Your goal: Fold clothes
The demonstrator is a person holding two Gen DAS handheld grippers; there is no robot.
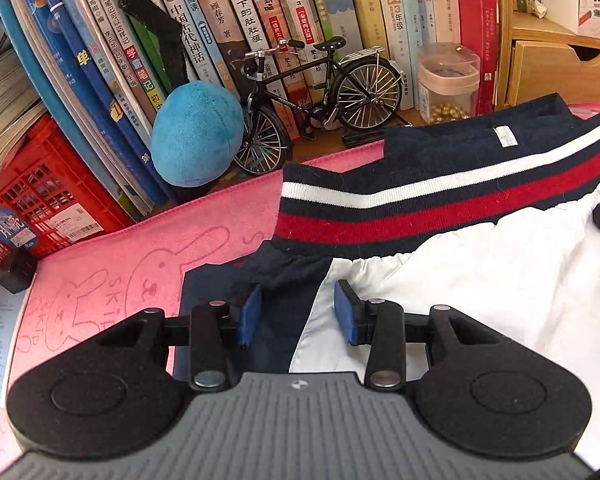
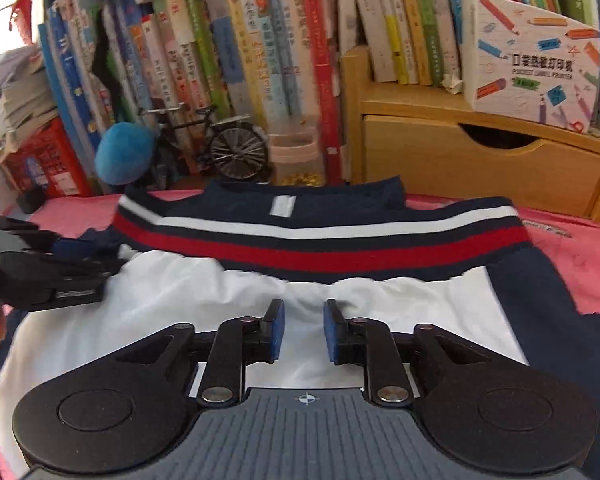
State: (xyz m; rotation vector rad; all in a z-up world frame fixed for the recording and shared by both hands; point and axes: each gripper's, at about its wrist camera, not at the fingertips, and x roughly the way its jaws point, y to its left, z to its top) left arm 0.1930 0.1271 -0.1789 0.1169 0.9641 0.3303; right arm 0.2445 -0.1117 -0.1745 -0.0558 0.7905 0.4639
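A navy and white garment [image 1: 480, 280] with a red and white striped waistband [image 1: 420, 196] lies flat on a pink towel [image 1: 140, 256]. My left gripper [image 1: 296, 314] is open just above its left edge, where navy meets white. In the right wrist view the garment [image 2: 180, 304] spreads across the towel [image 2: 580, 264], waistband [image 2: 320, 248] at the far side. My right gripper [image 2: 302, 330] is open over the white middle part. The left gripper [image 2: 52, 276] shows at the left edge there.
Books [image 1: 260, 20] line the back. In front of them stand a blue plush ball [image 1: 196, 132], a model bicycle [image 1: 320, 96] and a clear jar [image 1: 448, 84]. A red crate [image 1: 32, 188] is at the left, a wooden drawer unit [image 2: 480, 160] at the right.
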